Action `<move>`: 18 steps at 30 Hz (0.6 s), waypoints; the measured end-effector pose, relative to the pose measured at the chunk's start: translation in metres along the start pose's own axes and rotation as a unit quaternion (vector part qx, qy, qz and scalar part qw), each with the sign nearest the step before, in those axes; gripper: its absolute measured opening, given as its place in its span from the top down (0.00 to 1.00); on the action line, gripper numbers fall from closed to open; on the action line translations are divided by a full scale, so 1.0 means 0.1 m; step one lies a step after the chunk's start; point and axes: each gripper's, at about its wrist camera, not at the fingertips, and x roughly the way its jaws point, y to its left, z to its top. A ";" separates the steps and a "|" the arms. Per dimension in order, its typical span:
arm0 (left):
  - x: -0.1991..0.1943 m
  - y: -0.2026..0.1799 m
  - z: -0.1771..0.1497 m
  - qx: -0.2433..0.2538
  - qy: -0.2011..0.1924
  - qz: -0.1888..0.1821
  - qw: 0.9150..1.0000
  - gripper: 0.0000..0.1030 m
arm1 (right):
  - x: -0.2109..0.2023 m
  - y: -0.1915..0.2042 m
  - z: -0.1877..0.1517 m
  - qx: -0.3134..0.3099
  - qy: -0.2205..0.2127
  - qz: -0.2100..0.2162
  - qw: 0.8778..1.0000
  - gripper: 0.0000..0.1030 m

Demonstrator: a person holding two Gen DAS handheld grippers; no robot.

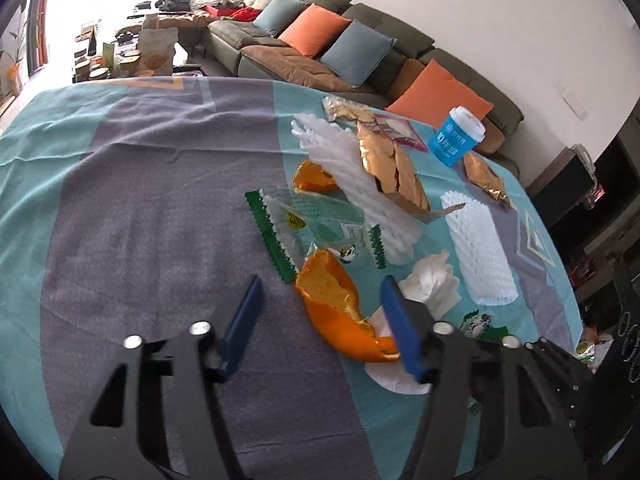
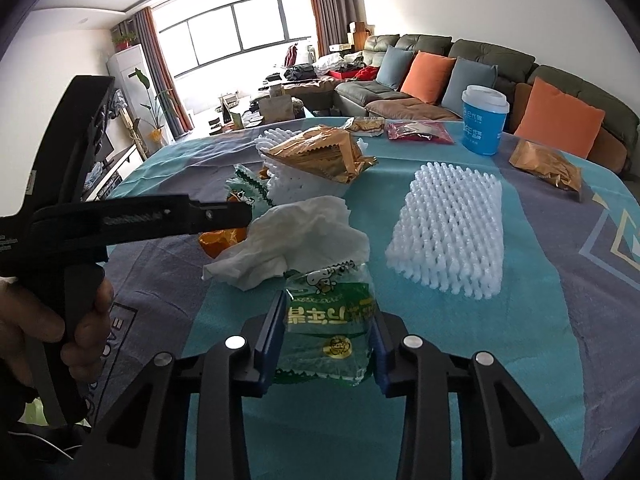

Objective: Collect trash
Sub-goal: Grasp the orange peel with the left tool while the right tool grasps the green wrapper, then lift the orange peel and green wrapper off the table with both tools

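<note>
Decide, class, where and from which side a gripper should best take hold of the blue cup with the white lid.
Probably its blue wall, below the lid, coming level from the near side: the cup stands upright and tapers, and nothing lies close before it.

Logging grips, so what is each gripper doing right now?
Left gripper: open around the orange peel.
Right gripper: shut on the green wrapper.

We see trash on the cloth: orange peel (image 1: 340, 312) curled betw. left gripper (image 1: 320, 304) fingers, untouched; green clear wrapper (image 2: 328, 328) crumpled betw. right gripper (image 2: 326, 332) pads, pinched; white tissue (image 2: 296, 248) just beyond it; foam net (image 2: 452, 236) ahead-right, flat.
</note>
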 end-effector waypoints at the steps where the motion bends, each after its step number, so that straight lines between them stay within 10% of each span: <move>1: 0.00 -0.02 0.00 0.001 0.002 -0.001 1.000 0.45 | 0.00 0.00 0.00 0.000 -0.001 0.000 1.000 0.66; 9: 0.01 -0.06 -0.07 -0.003 0.011 0.007 1.000 0.73 | -0.04 0.00 -0.01 0.002 -0.002 0.004 1.000 0.70; 18: -0.08 0.02 -0.14 -0.027 0.017 -0.013 0.999 0.82 | -0.11 0.03 -0.01 0.002 -0.013 0.007 1.000 0.80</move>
